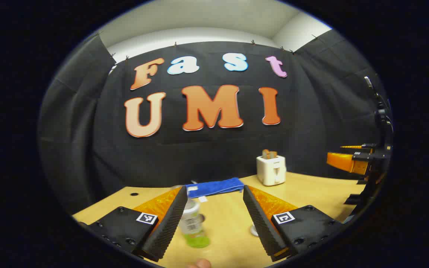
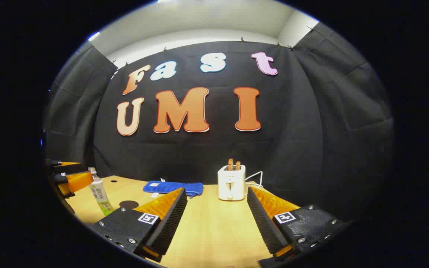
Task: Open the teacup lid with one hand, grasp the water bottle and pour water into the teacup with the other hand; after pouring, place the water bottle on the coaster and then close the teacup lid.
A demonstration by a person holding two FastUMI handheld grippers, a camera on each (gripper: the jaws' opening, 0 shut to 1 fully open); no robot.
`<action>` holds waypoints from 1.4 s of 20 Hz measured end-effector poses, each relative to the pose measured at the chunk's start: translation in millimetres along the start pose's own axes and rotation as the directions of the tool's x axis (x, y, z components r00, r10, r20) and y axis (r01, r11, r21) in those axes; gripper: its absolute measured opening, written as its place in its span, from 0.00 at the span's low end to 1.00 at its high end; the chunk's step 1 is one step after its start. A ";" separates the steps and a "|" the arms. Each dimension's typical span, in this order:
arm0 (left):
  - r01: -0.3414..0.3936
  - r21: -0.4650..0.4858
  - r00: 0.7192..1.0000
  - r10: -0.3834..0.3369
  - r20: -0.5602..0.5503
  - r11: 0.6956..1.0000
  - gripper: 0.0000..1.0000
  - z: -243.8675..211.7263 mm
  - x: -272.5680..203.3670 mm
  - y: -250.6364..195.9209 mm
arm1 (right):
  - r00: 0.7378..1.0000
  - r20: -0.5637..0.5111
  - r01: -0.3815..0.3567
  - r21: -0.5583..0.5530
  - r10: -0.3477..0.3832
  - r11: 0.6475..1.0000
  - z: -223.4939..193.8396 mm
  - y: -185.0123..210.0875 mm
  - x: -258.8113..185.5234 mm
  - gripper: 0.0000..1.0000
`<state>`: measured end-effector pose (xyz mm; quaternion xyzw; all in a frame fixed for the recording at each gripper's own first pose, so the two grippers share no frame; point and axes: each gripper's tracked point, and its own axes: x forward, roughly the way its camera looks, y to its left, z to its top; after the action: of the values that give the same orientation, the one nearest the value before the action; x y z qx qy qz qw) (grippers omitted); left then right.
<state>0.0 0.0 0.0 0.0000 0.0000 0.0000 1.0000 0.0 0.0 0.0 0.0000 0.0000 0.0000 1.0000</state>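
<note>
Between my left gripper (image 1: 212,219)'s wide-spread fingers, touching the left one only, the water bottle (image 1: 193,227) stands near the bench (image 1: 311,193)'s front edge. Right gripper (image 2: 214,219) gapes, holding nothing; toaster (image 2: 231,182) sits beyond it.

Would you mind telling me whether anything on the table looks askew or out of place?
The water bottle leans over beside the open left gripper instead of standing straight, though the fisheye edge may exaggerate that. No spill shows; the toaster and blue cloth look ordinary.
</note>
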 end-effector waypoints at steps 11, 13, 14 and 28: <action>-0.198 -0.146 0.980 0.193 -0.043 0.969 0.96 -34.5 -15.5 117.9 | 0.995 -0.076 0.071 0.031 -0.069 0.997 -24.8 46.4 -10.1 0.97; -0.170 -0.189 0.985 0.163 -0.053 0.967 0.97 -39.7 -12.0 108.2 | 0.993 -0.103 0.062 0.040 -0.058 0.997 -33.4 51.8 -7.5 0.97; -0.163 -0.193 0.986 0.154 -0.061 0.968 0.97 -43.1 -9.7 104.9 | 0.991 -0.118 0.068 0.030 -0.064 0.997 -37.7 50.3 -5.6 0.97; -0.176 -0.136 0.982 0.165 -0.089 0.975 0.97 -59.0 0.7 109.3 | 0.967 -0.250 -0.063 -0.067 0.044 0.996 -98.6 117.6 32.6 0.97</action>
<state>0.7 109.3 -59.0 -0.0719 0.0387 0.0857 0.9930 32.6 117.6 -98.6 -0.0371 0.1249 0.0269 0.9911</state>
